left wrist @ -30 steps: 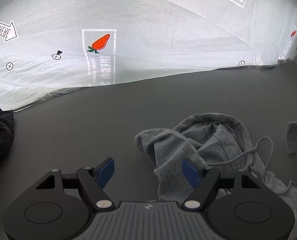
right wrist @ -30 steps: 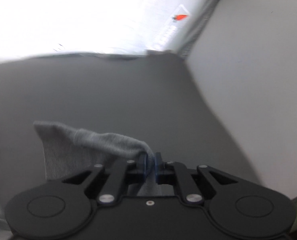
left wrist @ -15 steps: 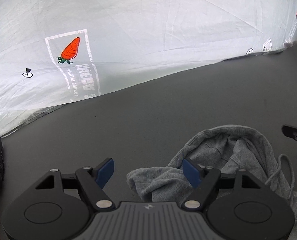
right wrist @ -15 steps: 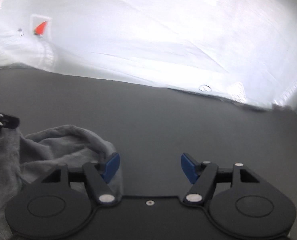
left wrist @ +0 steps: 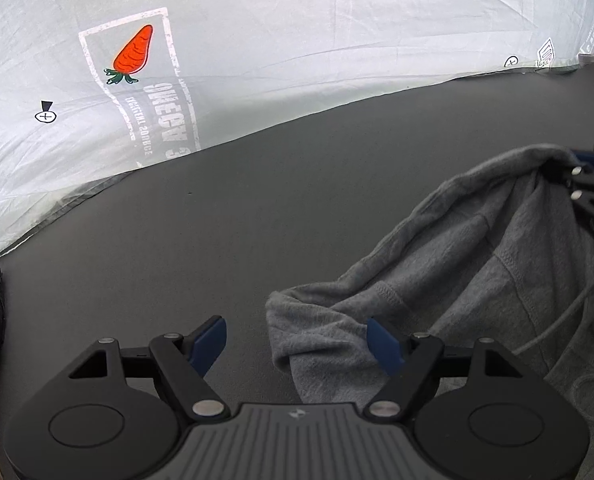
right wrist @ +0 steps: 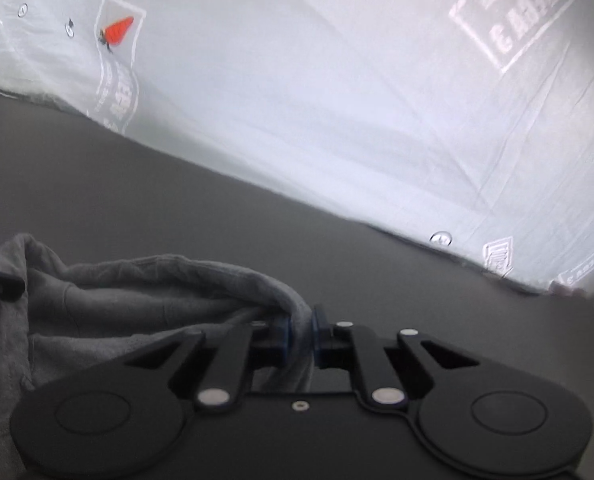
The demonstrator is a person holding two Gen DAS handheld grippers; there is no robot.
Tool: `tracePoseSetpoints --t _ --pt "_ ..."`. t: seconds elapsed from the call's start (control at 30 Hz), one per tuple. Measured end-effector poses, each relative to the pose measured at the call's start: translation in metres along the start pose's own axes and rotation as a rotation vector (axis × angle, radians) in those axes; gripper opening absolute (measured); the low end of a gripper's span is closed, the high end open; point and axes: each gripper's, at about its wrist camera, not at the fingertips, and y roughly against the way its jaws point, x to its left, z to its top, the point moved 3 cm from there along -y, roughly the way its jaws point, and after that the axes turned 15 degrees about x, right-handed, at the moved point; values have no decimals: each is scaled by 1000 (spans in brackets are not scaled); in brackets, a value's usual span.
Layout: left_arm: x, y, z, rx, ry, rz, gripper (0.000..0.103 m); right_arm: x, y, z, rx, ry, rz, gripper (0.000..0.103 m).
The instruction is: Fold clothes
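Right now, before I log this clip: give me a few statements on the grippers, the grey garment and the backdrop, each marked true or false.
1. The right gripper is clamped on a fold of the grey garment. True; its jaws have just closed on that fold.
2. The left gripper is shut on the garment. False: its jaws stand wide open, with a lobe of the garment lying between them, unpressed.
3. The garment lies flat and neatly folded on the dark grey mat. False: it is bunched, one edge lifted by the right gripper.
4. A carrot print shows on the white sheet behind the mat. True.
5. A white drawstring runs from the garment. True.
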Motion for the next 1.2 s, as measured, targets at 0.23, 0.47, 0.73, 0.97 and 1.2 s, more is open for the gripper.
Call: tracePoseSetpoints --t 0.23,0.47,0.73,0.97,1.2 --pt "-18 32 -7 -97 -48 6 79 -9 109 0 -318 65 -121 11" --pt "-11 76 -10 -201 61 -212 81 -14 194 -12 -461 145 -214 11" --pt "-21 93 -21 -213 43 -369 86 -17 235 -37 -484 99 -204 11" --pt "-30 43 -15 -76 65 -307 86 -11 238 -56 -457 80 -219 11" --pt "-50 37 0 -54 -67 -391 86 -14 260 -63 -502 100 -223 11"
